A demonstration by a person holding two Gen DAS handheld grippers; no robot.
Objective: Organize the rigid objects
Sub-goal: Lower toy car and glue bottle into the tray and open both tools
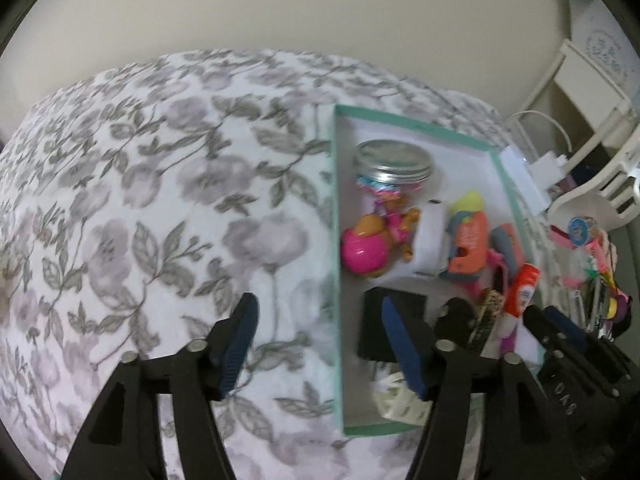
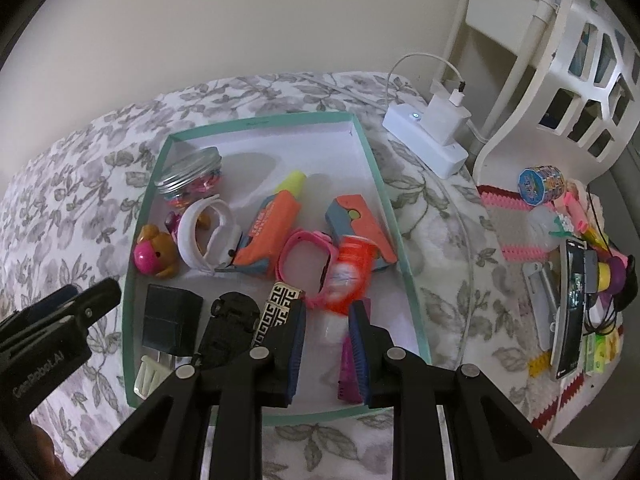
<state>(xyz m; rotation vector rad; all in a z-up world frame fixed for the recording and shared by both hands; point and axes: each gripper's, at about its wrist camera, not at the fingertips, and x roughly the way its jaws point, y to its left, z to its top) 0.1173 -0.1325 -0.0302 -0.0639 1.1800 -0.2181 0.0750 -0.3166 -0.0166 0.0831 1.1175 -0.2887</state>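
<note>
On the bed with the floral bedspread (image 2: 80,184), one teal-rimmed tray (image 2: 384,196) holds the sorted items. Count inside the tray: one jar with a metal lid (image 2: 190,174) at 11 o'clock; one pink bear toy (image 2: 154,258) at 9 o'clock; one white wristband (image 2: 208,236) just beside it; two orange toy blasters, the first (image 2: 272,228) at centre and the second (image 2: 362,226) at 3 o'clock; one pink watch (image 2: 304,256) between them; one orange-capped tube (image 2: 348,276) lying across the watch; one black cube (image 2: 170,320) at 7 o'clock; one black toy car (image 2: 230,320) beside it; one patterned gold-and-black bar (image 2: 278,308) touching the car.

The right hand-held gripper (image 2: 326,340) hovers over the tray's 6 o'clock edge, its jaws apart with nothing clamped between them; the tube lies just beyond the fingertips. The left hand-held gripper (image 1: 316,344) stands with jaws wide apart and empty, straddling the tray's 9 o'clock wall (image 1: 335,240), one finger over the bedspread, the other over the black cube (image 1: 394,320).

At 3 o'clock, outside the tray, one white power strip (image 2: 428,140) rests on the bed, and a heap of small mixed items (image 2: 572,264) lies on a knitted mat.
</note>
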